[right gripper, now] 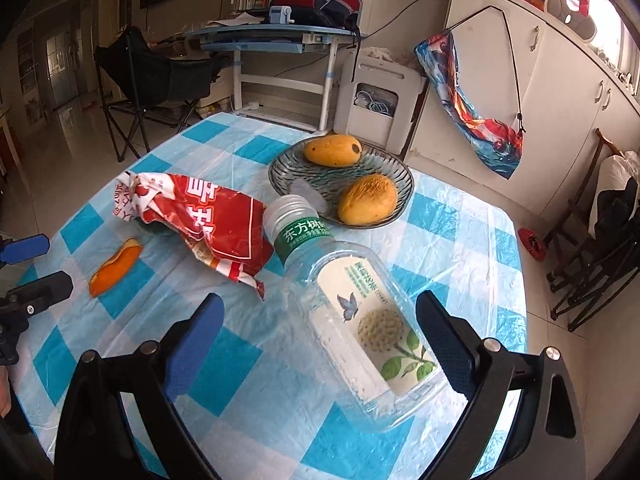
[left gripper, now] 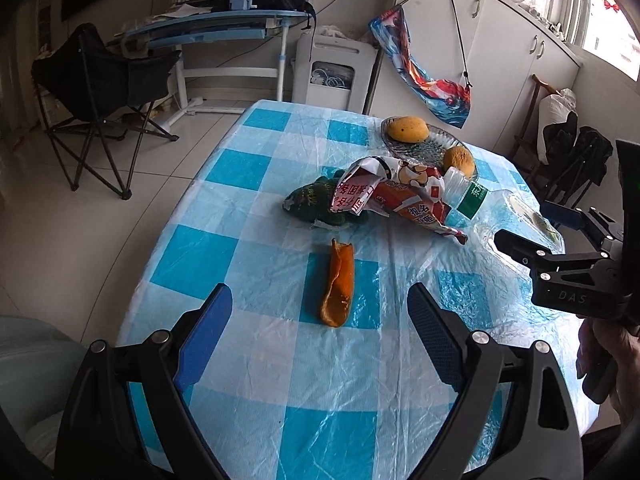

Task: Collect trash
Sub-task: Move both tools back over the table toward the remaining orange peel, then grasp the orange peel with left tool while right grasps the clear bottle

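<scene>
Both claws gape empty: left claw (left gripper: 320,312) over the peel (left gripper: 338,284), right claw (right gripper: 320,324) astride the bottle (right gripper: 352,312), which could roll toward three o'clock off the slick table (right gripper: 460,240).

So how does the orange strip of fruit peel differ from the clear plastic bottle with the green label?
The orange fruit peel is opaque, small and curled open; the clear plastic bottle is see-through, much larger and capped. The peel lies ahead of the open left gripper, the bottle between the fingers of the open right gripper. Both lie flat on the blue-checked table, ungripped.
</scene>
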The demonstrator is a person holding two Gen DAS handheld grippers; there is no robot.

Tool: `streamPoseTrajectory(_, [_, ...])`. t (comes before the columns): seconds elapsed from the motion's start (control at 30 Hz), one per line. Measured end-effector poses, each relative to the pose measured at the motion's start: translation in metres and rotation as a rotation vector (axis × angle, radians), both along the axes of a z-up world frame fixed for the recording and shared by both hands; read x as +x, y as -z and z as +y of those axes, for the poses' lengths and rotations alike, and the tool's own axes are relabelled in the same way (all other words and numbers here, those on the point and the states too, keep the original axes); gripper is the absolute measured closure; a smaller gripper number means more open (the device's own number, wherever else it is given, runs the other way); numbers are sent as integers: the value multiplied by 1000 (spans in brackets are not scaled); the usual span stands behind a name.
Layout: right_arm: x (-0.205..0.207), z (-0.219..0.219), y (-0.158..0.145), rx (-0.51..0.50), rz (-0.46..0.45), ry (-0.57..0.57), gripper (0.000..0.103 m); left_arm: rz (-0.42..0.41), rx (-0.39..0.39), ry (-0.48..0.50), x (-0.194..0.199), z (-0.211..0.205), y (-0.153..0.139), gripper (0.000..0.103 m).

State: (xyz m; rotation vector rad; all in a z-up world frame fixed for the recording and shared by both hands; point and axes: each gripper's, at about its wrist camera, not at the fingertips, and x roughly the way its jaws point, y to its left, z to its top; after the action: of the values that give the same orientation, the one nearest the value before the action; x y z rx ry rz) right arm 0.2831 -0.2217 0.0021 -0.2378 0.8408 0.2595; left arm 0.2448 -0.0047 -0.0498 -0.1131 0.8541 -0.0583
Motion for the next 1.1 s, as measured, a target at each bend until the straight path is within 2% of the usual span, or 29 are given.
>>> streamPoseTrajectory(0.17, [14,-3,7,-22,29,-13,11,27,33,-4,22,-9,10,17])
streamPoseTrajectory(0.37, [25,-6,13,-3,78,-20,11,81,15,-41,43,-4,25,21])
streamPoseTrajectory(0.47, [26,-4,20,8,127,-41,24,99,31,-22,45,-9,31,32])
streamPoseTrajectory(0.5, [25,-4,23,25,153,-54,38,94,42,-5,43,-12,31,39])
streamPoseTrajectory(0.53, [24,-4,24,52,179,-68,46,90,51,17,42,-16,31,51])
streamPoseTrajectory(0.6, [19,-1,25,59,188,-75,47,96,42,66,38,-21,30,80])
streamPoseTrajectory(0.67, [14,-2,24,88,200,-72,47,96,33,87,32,-23,30,87])
streamPoseTrajectory(0.93, [-18,-15,9,279,215,-13,47,79,-57,147,-9,-21,26,88])
streamPoseTrajectory(1.1, [-45,-9,7,288,222,-14,47,58,-102,165,-41,-14,21,88])
